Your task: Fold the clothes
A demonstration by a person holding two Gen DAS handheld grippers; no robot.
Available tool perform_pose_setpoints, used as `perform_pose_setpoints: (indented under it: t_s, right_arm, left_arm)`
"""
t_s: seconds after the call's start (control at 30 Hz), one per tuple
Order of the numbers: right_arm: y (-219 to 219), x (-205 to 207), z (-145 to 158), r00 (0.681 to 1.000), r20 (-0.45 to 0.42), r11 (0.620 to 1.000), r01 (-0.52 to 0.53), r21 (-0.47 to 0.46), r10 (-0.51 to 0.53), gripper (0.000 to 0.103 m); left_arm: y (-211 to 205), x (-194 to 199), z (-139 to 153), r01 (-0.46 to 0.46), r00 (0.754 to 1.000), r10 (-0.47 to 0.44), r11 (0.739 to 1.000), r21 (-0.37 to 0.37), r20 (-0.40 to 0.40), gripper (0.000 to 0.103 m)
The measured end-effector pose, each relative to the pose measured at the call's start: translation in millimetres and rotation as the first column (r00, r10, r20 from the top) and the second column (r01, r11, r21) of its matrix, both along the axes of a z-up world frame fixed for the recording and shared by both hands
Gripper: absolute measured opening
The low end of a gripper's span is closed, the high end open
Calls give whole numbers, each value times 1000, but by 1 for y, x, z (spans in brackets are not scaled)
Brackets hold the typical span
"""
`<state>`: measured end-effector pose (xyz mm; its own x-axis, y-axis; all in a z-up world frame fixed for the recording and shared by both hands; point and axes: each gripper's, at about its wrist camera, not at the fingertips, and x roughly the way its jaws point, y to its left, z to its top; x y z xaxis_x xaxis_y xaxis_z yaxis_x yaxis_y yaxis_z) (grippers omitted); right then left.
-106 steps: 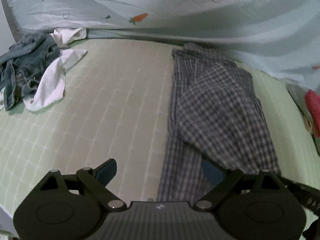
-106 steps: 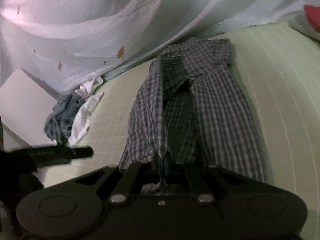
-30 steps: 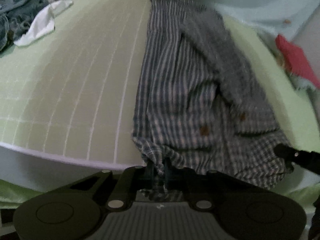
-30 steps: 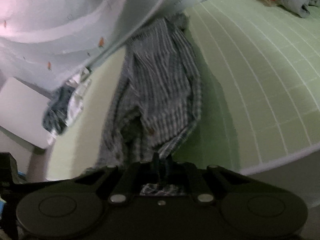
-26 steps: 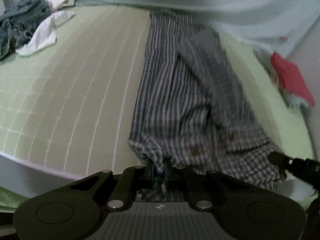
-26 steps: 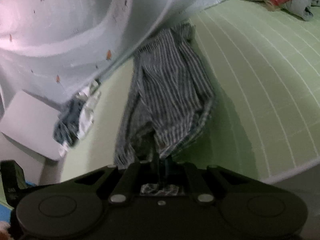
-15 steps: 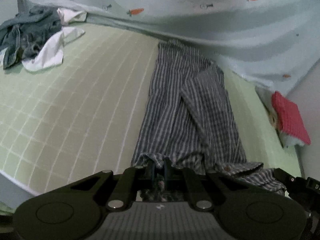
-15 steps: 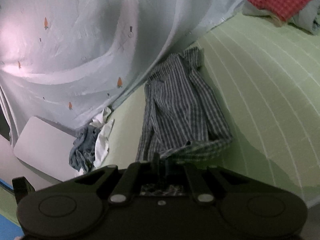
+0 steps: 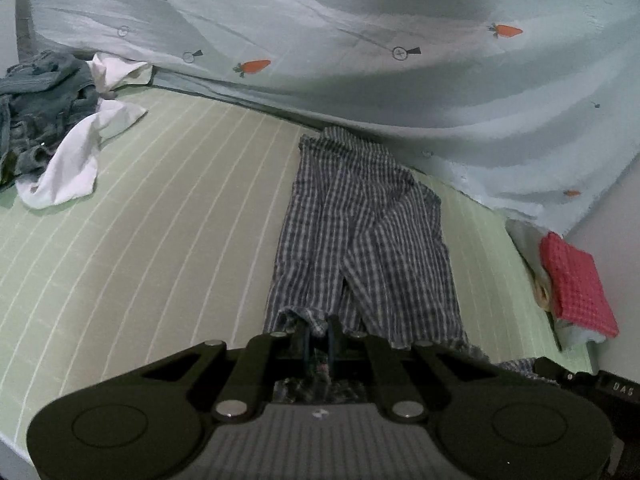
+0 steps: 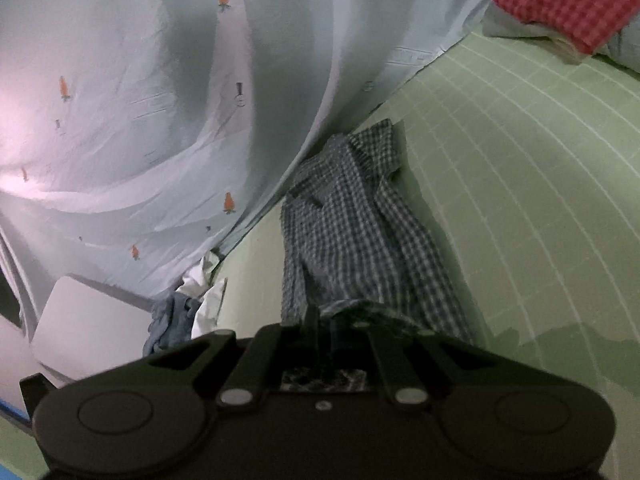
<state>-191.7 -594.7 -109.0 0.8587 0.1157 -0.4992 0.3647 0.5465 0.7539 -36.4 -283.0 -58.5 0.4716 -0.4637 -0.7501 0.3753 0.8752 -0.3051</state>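
Fingers (image 9: pixel 308 334) half-buried in checked shirt (image 9: pixel 360 232)

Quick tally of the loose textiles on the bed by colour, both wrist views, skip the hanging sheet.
Blue-white checked: 1, the checked shirt, its near edge pinched by the left gripper and the right gripper.
Denim blue: 1, the crumpled denim garment.
White: 1, the white garment.
Red: 1, the folded red checked cloth.
Total: 4.
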Motion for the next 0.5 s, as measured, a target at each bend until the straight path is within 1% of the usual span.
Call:
perform_pose_setpoints:
  t_s: [0.17, 0.27, 0.33, 0.43, 0.5]
  right_arm:
    - [-23, 36, -12, 999, -40, 1000, 18, 21, -17, 5]
    - [-36, 58, -19, 998, -64, 999, 30, 33, -28, 5]
    - [-45, 73, -26, 995, -89, 998, 36, 46, -32, 5]
    - [-59, 99, -44, 988, -152, 997, 31, 75, -19, 6]
    - [-63, 113, -53, 982, -188, 999, 0, 53, 10, 7]
  left_arm:
    - [-21, 40, -6, -2, 1000, 2, 1000, 3, -19, 8]
    - [-34, 68, -15, -9, 999, 9, 1000, 12, -44, 8]
    - [-43, 85, -27, -21, 997, 23, 1000, 22, -75, 8]
    - [-57, 108, -45, -43, 992, 48, 998, 44, -120, 8]
    - [-65, 118, -59, -62, 987, 71, 996, 71, -142, 9]
